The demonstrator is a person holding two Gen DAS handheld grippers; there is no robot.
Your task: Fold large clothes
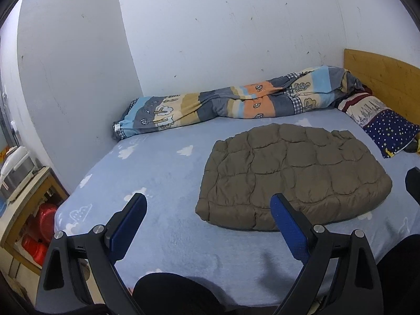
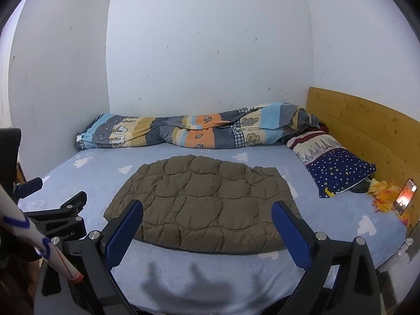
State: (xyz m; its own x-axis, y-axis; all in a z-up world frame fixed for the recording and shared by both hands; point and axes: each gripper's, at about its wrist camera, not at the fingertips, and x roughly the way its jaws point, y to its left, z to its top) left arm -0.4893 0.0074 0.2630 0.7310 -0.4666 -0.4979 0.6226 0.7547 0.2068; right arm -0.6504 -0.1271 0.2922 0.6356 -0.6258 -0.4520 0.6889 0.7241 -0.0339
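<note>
A brown quilted padded garment (image 1: 291,176) (image 2: 204,204) lies folded flat on the light blue bed sheet (image 1: 162,173) (image 2: 210,278). My left gripper (image 1: 208,204) hovers open above the sheet, to the left of the garment's near corner, and holds nothing. My right gripper (image 2: 207,211) is open too, held over the garment's near edge without touching it. In the right wrist view the left gripper (image 2: 52,204) shows at the left edge. A dark part of the right gripper (image 1: 413,181) shows at the right edge of the left wrist view.
A rolled patterned duvet (image 1: 231,99) (image 2: 194,128) lies along the back wall. A starry pillow (image 1: 386,128) (image 2: 333,168) rests by the wooden headboard (image 2: 367,134), with a lit phone (image 2: 405,197) and yellow cloth (image 2: 383,194) beside it. A shelf with a rice cooker (image 1: 15,168) stands left of the bed.
</note>
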